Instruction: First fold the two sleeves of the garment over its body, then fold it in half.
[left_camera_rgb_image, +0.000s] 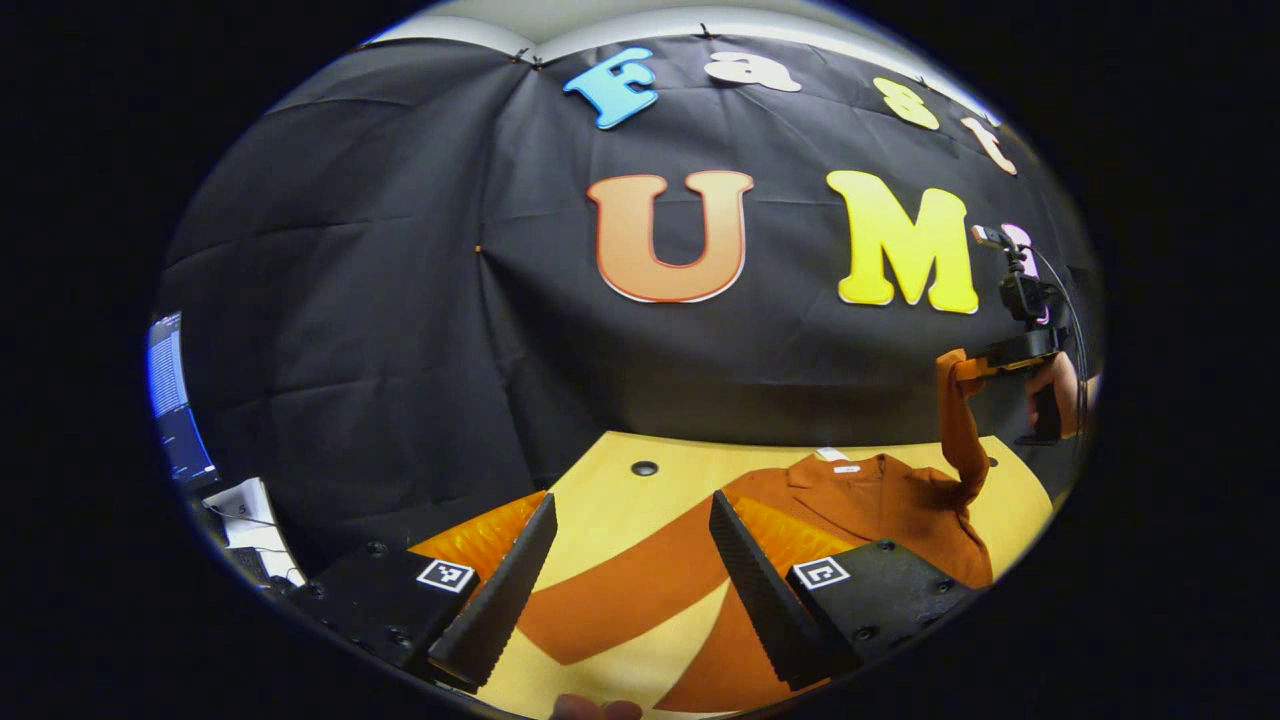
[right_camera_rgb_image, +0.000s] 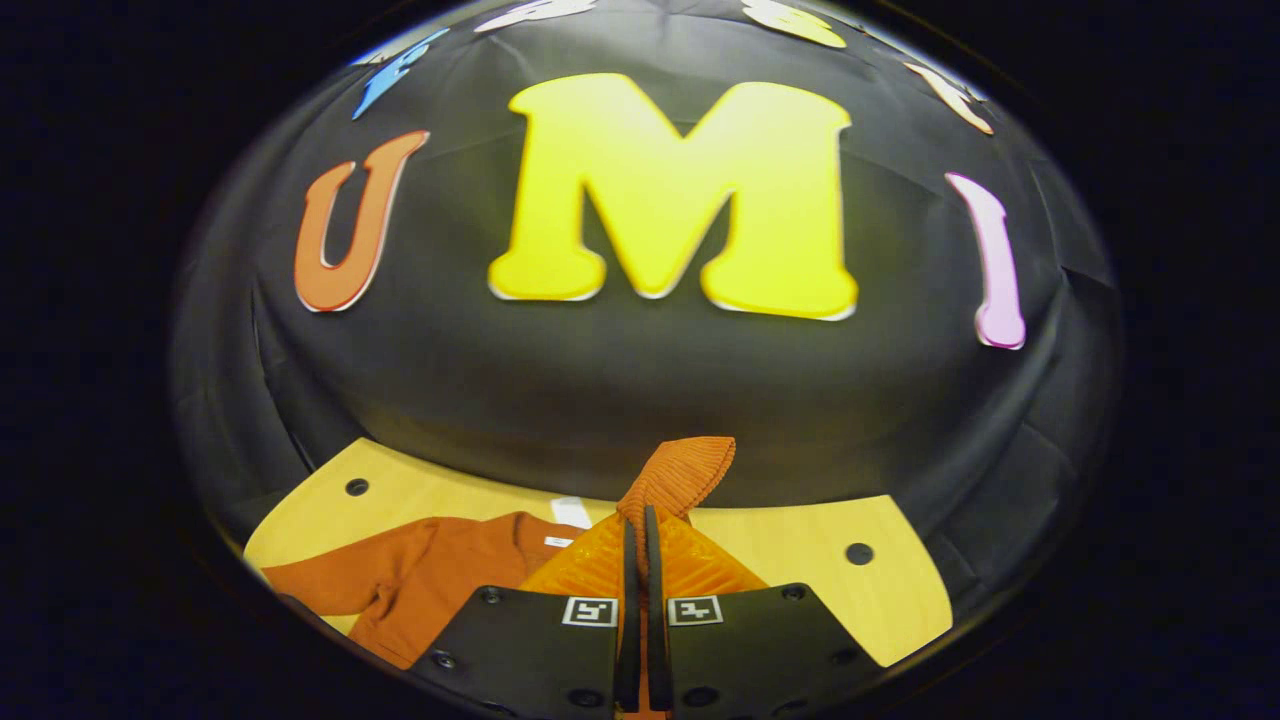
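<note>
- Garment (left_camera_rgb_image: 880, 505): orange, long-sleeved, lying on the yellow table (left_camera_rgb_image: 620, 495) with its collar toward the far edge, next to the black cloth wall (left_camera_rgb_image: 400, 300). A pale tag shows at the collar.
- Left gripper (left_camera_rgb_image: 630, 570): fingers spread wide, gripping nothing. It hangs above the near part of the table. In the left gripper view one sleeve (left_camera_rgb_image: 620, 590) runs flat across the tabletop beneath the gap between the fingers; whether either finger touches the cloth cannot be told.
- Right gripper (right_camera_rgb_image: 640, 600): fingers clenched together on the cuff (right_camera_rgb_image: 680, 475) of the other sleeve, the ribbed end sticking out past the fingertips toward the far wall.
- In the left gripper view the right gripper (left_camera_rgb_image: 1010, 355) shows at the far right, raised well above the table with a hand (left_camera_rgb_image: 1055, 385) on its handle. The sleeve hangs down from it as a taut strip to the garment's shoulder.
- In the right gripper view the garment's body (right_camera_rgb_image: 430, 570) lies on the table to the left of and below the clenched fingers.
- Table: round holes show in its top, one at the far left (right_camera_rgb_image: 357, 487) and one at the right (right_camera_rgb_image: 858, 553).
- A lit screen (left_camera_rgb_image: 170, 400) and papers stand at the far left of the left gripper view.
</note>
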